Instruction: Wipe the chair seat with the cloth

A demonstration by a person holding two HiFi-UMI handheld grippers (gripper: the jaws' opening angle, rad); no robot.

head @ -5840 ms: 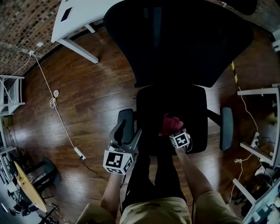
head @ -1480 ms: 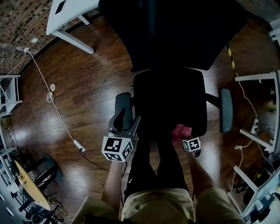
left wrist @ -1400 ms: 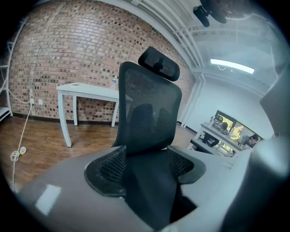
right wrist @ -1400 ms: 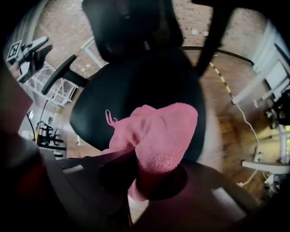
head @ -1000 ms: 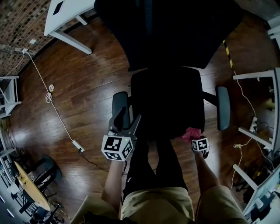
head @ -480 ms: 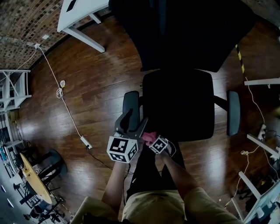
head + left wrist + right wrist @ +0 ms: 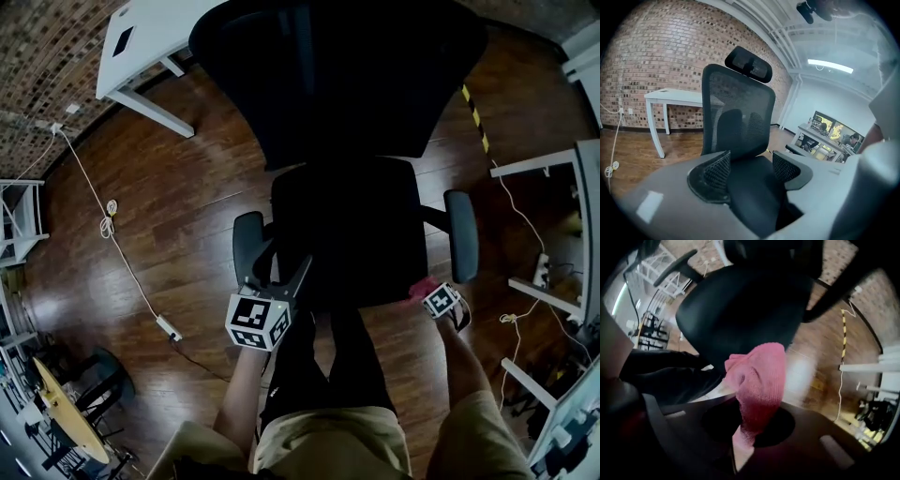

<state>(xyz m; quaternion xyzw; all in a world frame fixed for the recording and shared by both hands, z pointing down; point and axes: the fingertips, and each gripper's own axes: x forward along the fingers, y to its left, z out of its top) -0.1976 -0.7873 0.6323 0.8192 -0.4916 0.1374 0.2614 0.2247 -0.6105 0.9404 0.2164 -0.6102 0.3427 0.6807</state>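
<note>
right gripper: fingers clamped on cloth, at chair seat front-right corner | left gripper: fingers spread, armrest between

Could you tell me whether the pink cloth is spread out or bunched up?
Bunched: the cloth pokes crumpled from the right gripper, pinched between its jaws.

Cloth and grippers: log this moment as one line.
right gripper: shut on pink cloth | pink cloth: at front-right corner of seat | left gripper: jaws apart around armrest
</note>
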